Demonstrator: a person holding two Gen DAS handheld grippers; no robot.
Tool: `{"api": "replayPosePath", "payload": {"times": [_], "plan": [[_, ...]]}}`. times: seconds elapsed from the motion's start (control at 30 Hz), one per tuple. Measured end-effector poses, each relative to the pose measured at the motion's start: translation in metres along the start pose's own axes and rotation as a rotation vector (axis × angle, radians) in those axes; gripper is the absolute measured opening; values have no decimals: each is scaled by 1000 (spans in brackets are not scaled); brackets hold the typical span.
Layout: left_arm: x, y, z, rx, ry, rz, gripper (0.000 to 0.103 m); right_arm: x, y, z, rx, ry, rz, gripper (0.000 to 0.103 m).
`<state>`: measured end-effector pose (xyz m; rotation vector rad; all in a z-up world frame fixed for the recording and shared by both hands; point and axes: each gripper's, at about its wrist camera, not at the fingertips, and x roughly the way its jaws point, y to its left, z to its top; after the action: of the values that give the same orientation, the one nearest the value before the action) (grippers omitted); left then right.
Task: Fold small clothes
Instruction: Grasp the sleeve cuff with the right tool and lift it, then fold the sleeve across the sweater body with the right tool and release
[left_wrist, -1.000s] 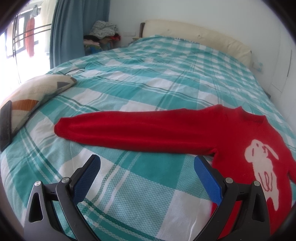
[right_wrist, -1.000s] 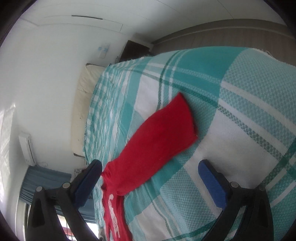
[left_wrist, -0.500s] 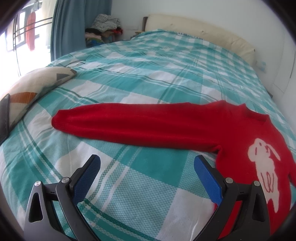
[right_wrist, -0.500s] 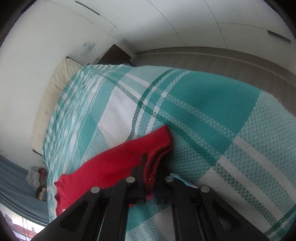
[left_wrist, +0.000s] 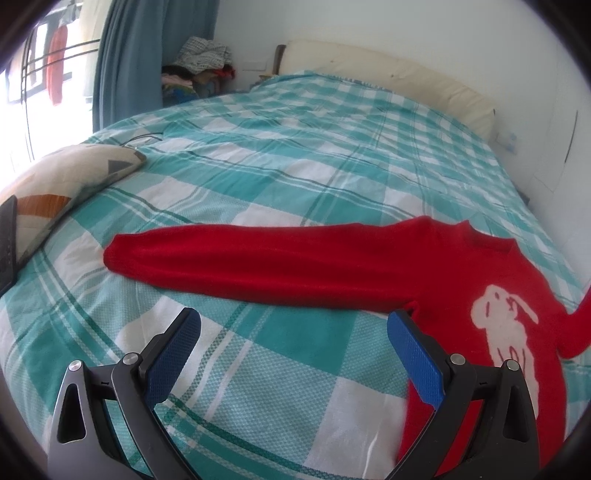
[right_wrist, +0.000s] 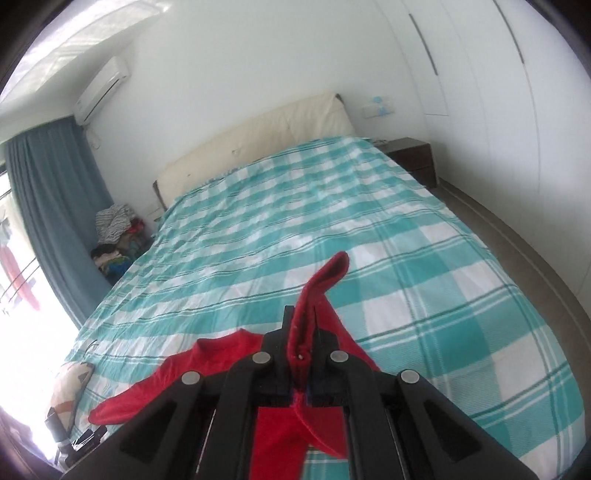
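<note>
Red sweater (left_wrist: 461, 280) sleeve now clenched and lifted by right tongs (right_wrist: 303, 334), fold starting; left tongs (left_wrist: 293, 332) released.

Fuzzy knit red sweater (left_wrist: 332, 266), woven checked bedspread (left_wrist: 295, 155)

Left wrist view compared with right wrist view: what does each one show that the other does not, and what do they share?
Only the left wrist view shows the white rabbit figure on the sweater and the open left gripper. Only the right wrist view shows the right gripper shut on the red sleeve, the wall air conditioner and the dark nightstand. Both show the red knitted sweater, the teal checked bedspread and the blue curtain.
</note>
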<state>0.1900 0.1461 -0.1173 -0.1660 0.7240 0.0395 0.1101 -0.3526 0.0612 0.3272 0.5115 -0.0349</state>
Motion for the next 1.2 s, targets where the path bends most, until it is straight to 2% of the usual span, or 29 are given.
{"api": "replayPosePath", "payload": {"times": [0.1, 0.17, 0.27, 0.3, 0.37, 0.4, 0.43, 0.5, 0.63, 0.73, 0.83, 0.93, 1.03, 1.2], "plan": [[0, 3, 1, -5, -2, 6, 101, 34, 72, -5, -105, 67, 89, 3], [1, 5, 1, -13, 3, 5, 101, 59, 111, -19, -163, 115, 130, 3], [4, 10, 2, -26, 11, 11, 101, 100, 150, -46, -208, 223, 179, 4], [5, 11, 3, -31, 13, 13, 101, 116, 157, -58, -203, 276, 190, 8], [7, 16, 4, -47, 16, 19, 101, 138, 163, -80, -175, 360, 228, 48], [7, 18, 4, -55, 18, 20, 101, 142, 160, -90, -151, 378, 263, 78], [8, 20, 4, -63, 20, 22, 101, 144, 159, -97, -131, 382, 288, 81], [9, 23, 4, -77, 25, 26, 101, 142, 154, -107, -118, 393, 302, 81], [13, 20, 3, -80, 40, 24, 101, 126, 121, -119, -94, 372, 266, 81], [16, 13, 0, -51, 51, 28, 101, 107, 83, -132, -116, 327, 172, 82], [17, 5, -5, -16, 62, 32, 101, 89, 44, -152, -160, 306, 32, 82], [16, -1, -7, -4, 58, 16, 101, 88, 27, -165, -181, 356, 15, 82], [13, -5, -7, 12, 37, 21, 101, 91, 50, -167, -237, 369, 65, 80], [13, -2, -7, 9, 38, 28, 101, 128, 145, -191, -518, 470, 224, 76]]}}
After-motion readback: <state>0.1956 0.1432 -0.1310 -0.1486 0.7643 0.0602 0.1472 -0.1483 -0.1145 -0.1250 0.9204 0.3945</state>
